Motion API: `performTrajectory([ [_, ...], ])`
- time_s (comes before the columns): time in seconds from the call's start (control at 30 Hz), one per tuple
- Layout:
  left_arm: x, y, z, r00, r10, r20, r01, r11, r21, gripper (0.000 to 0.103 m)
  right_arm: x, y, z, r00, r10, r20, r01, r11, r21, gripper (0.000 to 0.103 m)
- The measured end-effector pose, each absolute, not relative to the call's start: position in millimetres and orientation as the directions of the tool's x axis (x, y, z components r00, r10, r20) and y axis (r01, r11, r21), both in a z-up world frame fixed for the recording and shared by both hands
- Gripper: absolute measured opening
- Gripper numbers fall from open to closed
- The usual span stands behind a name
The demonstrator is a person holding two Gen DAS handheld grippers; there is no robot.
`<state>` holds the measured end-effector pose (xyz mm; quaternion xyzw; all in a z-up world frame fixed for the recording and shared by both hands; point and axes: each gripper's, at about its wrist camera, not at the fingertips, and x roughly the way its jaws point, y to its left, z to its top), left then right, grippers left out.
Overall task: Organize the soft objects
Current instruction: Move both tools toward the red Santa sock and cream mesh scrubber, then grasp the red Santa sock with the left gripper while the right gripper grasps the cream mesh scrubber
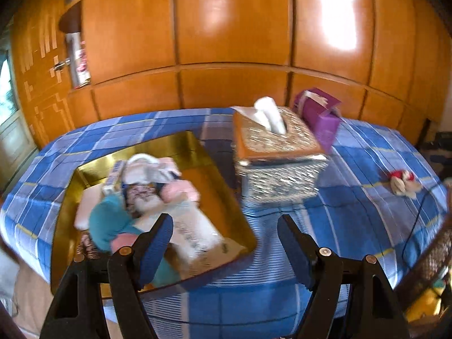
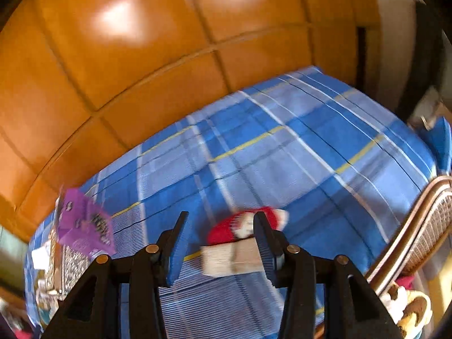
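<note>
A gold-lined box (image 1: pixel 180 147) lies on the blue plaid bed (image 1: pixel 353 212), filled with several soft toys (image 1: pixel 141 197) in teal, pink and white. My left gripper (image 1: pixel 226 220) hovers open at the box's near right corner, with nothing between its fingers. A small red and beige soft toy (image 1: pixel 402 182) lies alone on the bedspread at the right. In the right wrist view that toy (image 2: pixel 240 226) lies on the bed just beyond my right gripper (image 2: pixel 221 216). The right gripper is open, its right finger (image 2: pixel 264 234) covers part of the toy, and the pads do not press on it.
An ornate tissue box (image 1: pixel 276 144) and a purple carton (image 1: pixel 322 113) stand at the back of the bed, beside the orange wooden wardrobe (image 1: pixel 226 28). A wicker frame (image 2: pixel 418 231) borders the bed on the right, with another plush toy (image 2: pixel 409 308) below it.
</note>
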<state>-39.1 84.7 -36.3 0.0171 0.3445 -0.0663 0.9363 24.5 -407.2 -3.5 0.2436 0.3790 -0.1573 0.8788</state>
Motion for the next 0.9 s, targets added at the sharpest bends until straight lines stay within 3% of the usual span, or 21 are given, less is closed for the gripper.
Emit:
performTrajectory([
  [0.3,-38.4,63.7,-40.6,0.725,-0.162,-0.67,0.218,0.976,0.001,0.077,52.6,-452.5,-43.4,0.538,-0.013,-0.843,0.601,0.706,0.373,0.057],
  [0.4,-37.5,63.1,-41.1,0.719,-0.165,-0.675,0.223,0.975,0.0,0.077,68.8,-456.6,-59.7,0.463,0.007,-0.887,0.647,0.681,0.343,0.064],
  [0.53,-34.1,61.9,-42.3,0.714,-0.17,-0.68,0.226,0.974,-0.006,0.077,86.2,-452.1,-73.3,0.406,0.022,-0.914,0.659,0.686,0.309,0.064],
  [0.67,-31.7,59.4,-45.3,0.702,-0.176,-0.69,0.238,0.971,-0.005,0.077,103.8,-437.5,-71.2,0.473,0.047,-0.88,0.562,0.753,0.342,0.068],
  [0.77,-31.8,54.4,-45.0,0.7,-0.182,-0.69,0.255,0.967,0.004,0.077,113.6,-414.5,-57.4,0.582,0.262,-0.77,0.339,0.782,0.523,0.068],
  [0.9,-29.4,45.0,-43.3,0.69,-0.2,-0.696,0.285,0.959,0.008,0.077,114.2,-400.3,-38.2,0.638,0.229,-0.735,0.282,0.819,0.499,0.068],
])
